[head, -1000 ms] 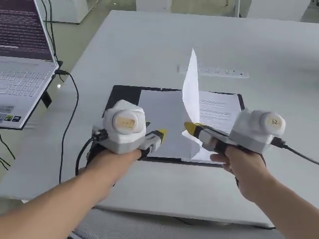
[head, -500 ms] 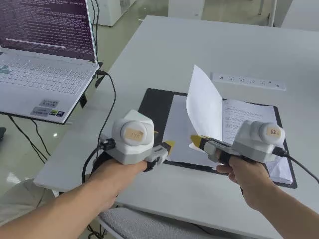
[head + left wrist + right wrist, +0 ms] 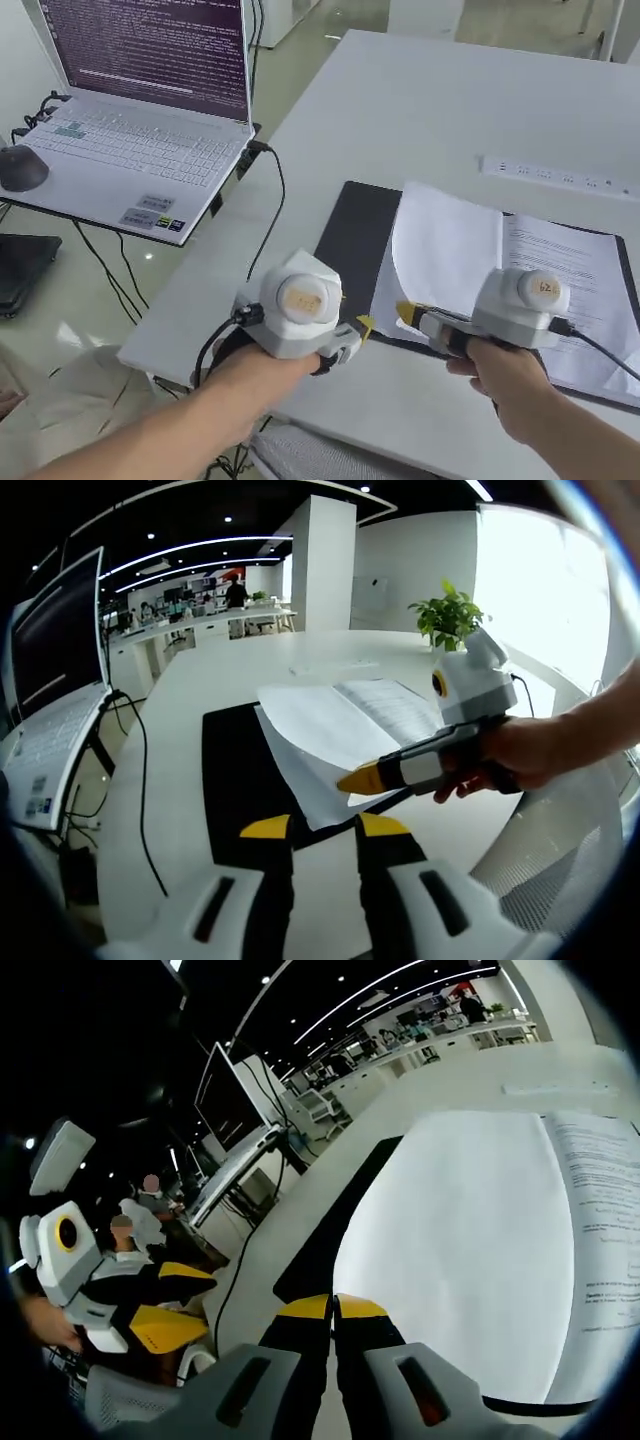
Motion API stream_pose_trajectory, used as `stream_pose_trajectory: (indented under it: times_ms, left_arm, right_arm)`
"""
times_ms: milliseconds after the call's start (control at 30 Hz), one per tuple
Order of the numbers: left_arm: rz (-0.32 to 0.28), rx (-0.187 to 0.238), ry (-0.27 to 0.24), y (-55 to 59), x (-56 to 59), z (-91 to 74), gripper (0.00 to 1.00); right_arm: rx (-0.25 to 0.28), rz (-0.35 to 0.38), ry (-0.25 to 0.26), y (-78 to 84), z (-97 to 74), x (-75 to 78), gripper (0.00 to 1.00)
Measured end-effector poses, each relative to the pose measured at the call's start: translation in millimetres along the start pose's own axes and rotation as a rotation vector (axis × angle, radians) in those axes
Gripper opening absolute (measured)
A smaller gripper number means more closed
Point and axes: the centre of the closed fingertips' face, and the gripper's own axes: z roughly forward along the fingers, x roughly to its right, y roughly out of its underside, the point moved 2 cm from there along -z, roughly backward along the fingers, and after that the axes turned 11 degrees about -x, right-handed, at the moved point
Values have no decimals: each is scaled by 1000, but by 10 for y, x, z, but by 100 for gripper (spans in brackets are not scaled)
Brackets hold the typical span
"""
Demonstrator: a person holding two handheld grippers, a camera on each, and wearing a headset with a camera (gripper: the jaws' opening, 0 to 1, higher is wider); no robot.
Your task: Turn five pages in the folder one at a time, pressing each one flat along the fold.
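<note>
A black folder (image 3: pixel 352 232) lies open on the white table (image 3: pixel 400 90). A blank white page (image 3: pixel 445 250) arches low over its left half. My right gripper (image 3: pixel 408 313) is shut on that page's near edge; in the right gripper view its jaws (image 3: pixel 333 1307) meet at the edge of the page (image 3: pixel 460 1250). The printed page (image 3: pixel 565 270) lies flat on the right. My left gripper (image 3: pixel 362 326) hovers open just off the folder's near-left corner, its jaws (image 3: pixel 325 827) apart with nothing between them, a short way left of the right gripper (image 3: pixel 362 778).
An open laptop (image 3: pixel 140 110) stands on the table's left side with a cable (image 3: pixel 272 190) trailing off the edge. A mouse (image 3: pixel 20 168) lies further left. A white power strip (image 3: pixel 560 178) lies beyond the folder. A potted plant (image 3: pixel 448 620) stands at the table's far end.
The page, upright a second ago, has been carried over to the left and now lies low over the folder's left half, still held by the right gripper. The head camera shifted left.
</note>
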Motion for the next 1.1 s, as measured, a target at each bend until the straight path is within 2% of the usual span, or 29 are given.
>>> stream_pose_trajectory:
  times_ms: [100, 367, 567, 667, 800, 933, 1100]
  left_arm:
    - [-14, -5, 1, 28, -35, 17, 21]
    - [-30, -28, -1, 123, -79, 56, 20]
    - [-30, -35, 8, 136, -68, 141, 19]
    - [-31, -34, 16, 119, -53, 208, 18]
    - [-25, -34, 34, 86, -9, 334, 17]
    - [-12, -24, 53, 45, 41, 486, 15]
    - [8, -35, 66, 52, 100, 728, 14]
  right_arm:
    - [-15, 34, -10, 30, 67, -5, 0]
    - [-49, 48, -12, 98, 208, 75, 2]
    - [-34, 61, -69, 105, 222, 16, 12]
    - [-24, 66, -87, 87, 161, 16, 10]
    - [14, 92, -138, -8, 11, -13, 9]
    - [36, 97, -149, -92, -111, 60, 8]
    - [61, 117, -151, -198, -250, 223, 5]
